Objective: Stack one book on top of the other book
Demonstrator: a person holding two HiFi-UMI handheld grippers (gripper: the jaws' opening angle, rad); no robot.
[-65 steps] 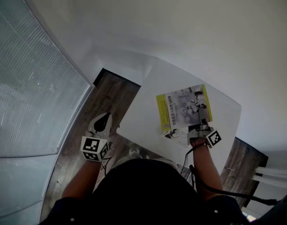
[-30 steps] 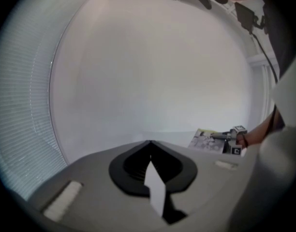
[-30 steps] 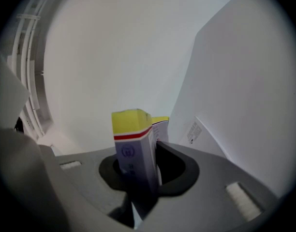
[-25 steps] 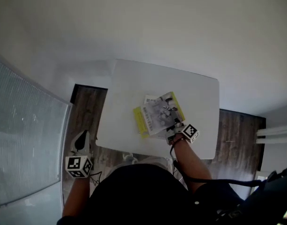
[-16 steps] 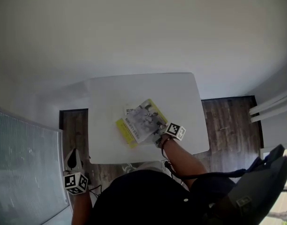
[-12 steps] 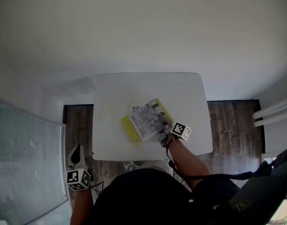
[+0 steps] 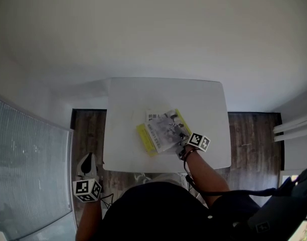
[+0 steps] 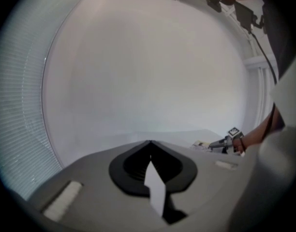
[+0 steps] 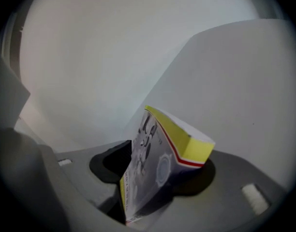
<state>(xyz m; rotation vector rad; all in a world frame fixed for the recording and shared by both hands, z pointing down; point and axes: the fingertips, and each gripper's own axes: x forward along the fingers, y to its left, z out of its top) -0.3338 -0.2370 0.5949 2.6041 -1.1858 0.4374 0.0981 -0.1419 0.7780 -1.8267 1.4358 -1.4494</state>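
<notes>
The right tool [image 7: 181, 147] has its jaws opening around the near corner of a grey-and-white picture-covered book with a yellow edge [image 7: 166, 131]. In the right gripper view that corner stands between the jaws with dark gaps on both sides of it, showing a yellow cover band, a thin red line and the white page block. The cube with square markers rides just behind the jaws, over the person's right hand [image 7: 187, 155].

The picture-covered book lies slightly askew on top of a second, yellow-covered book [image 7: 144, 138], of which only a strip along the left side shows. Both rest on the near right part of a white rectangular table [image 7: 128, 109], close to its front edge.

The left tool [image 7: 86, 162] hangs well apart from the books, off the table's left corner and over the dark wooden floor [image 7: 88, 129]. In the left gripper view its jaws meet at a point, with nothing between them, and face a plain white wall [image 8: 148, 71]. The table, the books and the right tool show small at the right of that view.

A ribbed translucent panel [image 7: 28, 174] curves along the left of the head view.
</notes>
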